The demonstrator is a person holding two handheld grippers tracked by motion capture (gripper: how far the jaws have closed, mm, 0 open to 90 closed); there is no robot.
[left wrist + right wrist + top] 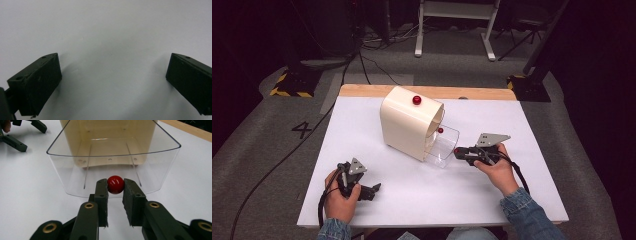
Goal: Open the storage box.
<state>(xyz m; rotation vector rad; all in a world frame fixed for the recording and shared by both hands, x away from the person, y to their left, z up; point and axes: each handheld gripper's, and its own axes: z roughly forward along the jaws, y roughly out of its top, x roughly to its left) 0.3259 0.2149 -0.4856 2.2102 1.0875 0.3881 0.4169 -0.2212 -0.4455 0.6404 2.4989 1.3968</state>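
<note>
A cream box [404, 125] stands mid-table with a red knob [416, 100] on its top. A clear plastic drawer [443, 146] sticks out of its open side towards the right. In the right gripper view, the drawer's curved clear front [75, 177] carries a red ball knob [115, 184]. My right gripper [115, 187] is shut on that knob, one jaw on each side; in the high view the right gripper [459, 152] sits at the drawer's front. A second small red ball [440, 130] shows at the box's opening. My left gripper [373, 190] rests open on the white table, nothing between its jaws [113, 77].
The white tabletop [492, 195] has a wooden strip [492, 93] along its far edge. Beyond the table lie grey carpet, cables and stand legs [489, 47]. The left gripper's fingers [15, 142] show at the top left of the right gripper view.
</note>
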